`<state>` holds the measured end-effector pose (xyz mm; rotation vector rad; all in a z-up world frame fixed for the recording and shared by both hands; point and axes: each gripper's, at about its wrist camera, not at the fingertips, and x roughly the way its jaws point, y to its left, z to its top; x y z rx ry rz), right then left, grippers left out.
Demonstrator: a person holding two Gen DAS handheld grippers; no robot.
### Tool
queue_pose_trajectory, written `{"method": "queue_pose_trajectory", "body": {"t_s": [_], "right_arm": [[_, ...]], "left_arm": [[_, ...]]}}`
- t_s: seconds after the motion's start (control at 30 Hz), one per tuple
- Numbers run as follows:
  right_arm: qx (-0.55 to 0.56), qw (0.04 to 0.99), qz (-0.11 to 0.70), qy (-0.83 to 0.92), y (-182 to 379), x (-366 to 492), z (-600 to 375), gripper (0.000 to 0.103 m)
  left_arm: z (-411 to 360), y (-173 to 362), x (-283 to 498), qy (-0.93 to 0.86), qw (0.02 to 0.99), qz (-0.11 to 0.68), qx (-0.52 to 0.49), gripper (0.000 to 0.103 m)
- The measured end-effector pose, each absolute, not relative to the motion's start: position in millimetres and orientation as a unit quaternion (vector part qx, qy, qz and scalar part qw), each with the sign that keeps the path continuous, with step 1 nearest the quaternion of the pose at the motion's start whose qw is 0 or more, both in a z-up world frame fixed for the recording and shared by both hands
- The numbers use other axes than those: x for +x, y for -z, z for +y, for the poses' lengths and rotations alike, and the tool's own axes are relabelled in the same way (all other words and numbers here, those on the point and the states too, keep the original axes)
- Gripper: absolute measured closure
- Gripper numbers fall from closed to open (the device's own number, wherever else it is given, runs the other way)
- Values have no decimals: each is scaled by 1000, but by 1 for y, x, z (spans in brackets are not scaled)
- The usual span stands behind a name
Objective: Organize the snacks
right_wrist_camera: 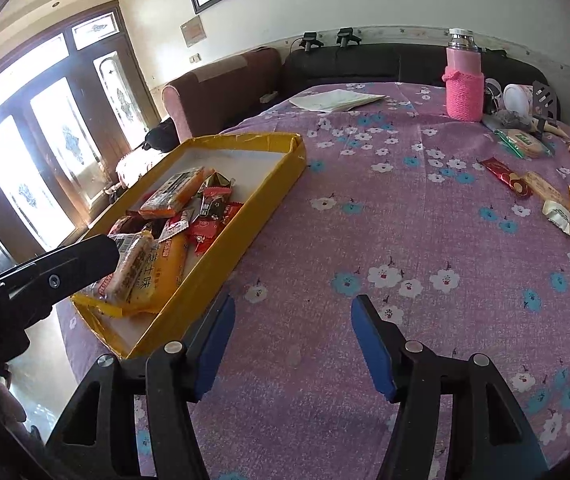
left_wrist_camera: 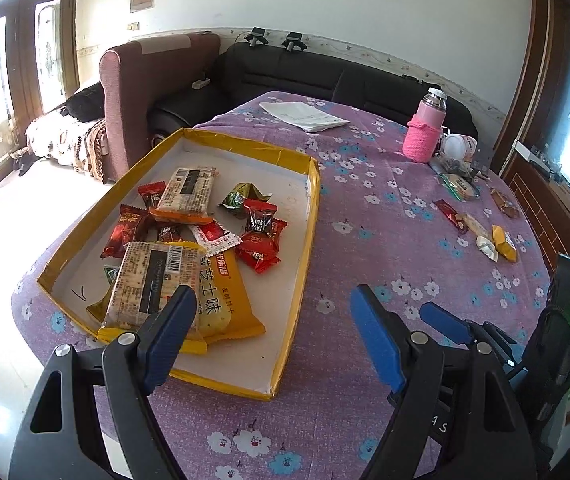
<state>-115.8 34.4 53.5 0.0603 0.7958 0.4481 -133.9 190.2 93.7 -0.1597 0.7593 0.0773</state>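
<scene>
**Both grippers open over the tabletop, snacks split between tray and far edge**

Nearest in the left wrist view, the left gripper hangs with its fingers spread wide and nothing between them; its left finger overlaps the near end of a cracker pack in the picture, but whether it touches is unclear. The right gripper also has its fingers apart and empty, over bare purple floral cloth just beside the tray's near corner.

Only the left view looks down into the yellow-rimmed tray: 2 long cracker packs, an orange pack under the nearer one, and a heap of small red candies with 1 green wrapper. The right view sees the tray side-on, and the left gripper's black body crosses its near end.

The right view shows the loose snacks better: a red wrapper, a tan bar, a white piece and a yellow piece near the right edge, well apart from the tray, with a green-edged pack beyond.

Farthest on the tabletop stand a pink bottle and some papers.
</scene>
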Motion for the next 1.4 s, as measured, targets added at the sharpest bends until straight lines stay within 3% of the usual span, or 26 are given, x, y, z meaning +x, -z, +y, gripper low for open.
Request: {"method": "queue_pose_trajectory", "body": {"t_s": [0.57, 0.77, 0.87, 0.97, 1.17, 1.4], "right_arm": [[7, 895, 386, -225, -50, -121, 45, 39], [-13, 895, 380, -231, -51, -127, 54, 39], [-24, 896, 375, -235, -52, -130, 59, 39], [-35, 897, 369, -241, -54, -135, 65, 38], [-74, 896, 354, -258, -57, -148, 83, 38], [-94, 888, 349, -284, -58, -161, 98, 38]], "left_arm": [[193, -92, -135, -46, 926, 365, -80, 23], [195, -112, -157, -140, 952, 269, -40, 23], [199, -129, -174, -195, 958, 209, -24, 14], [209, -133, -183, -182, 965, 189, -33, 13], [239, -118, -178, -152, 956, 224, -115, 13], [240, -108, -177, -155, 949, 250, -115, 13]]}}
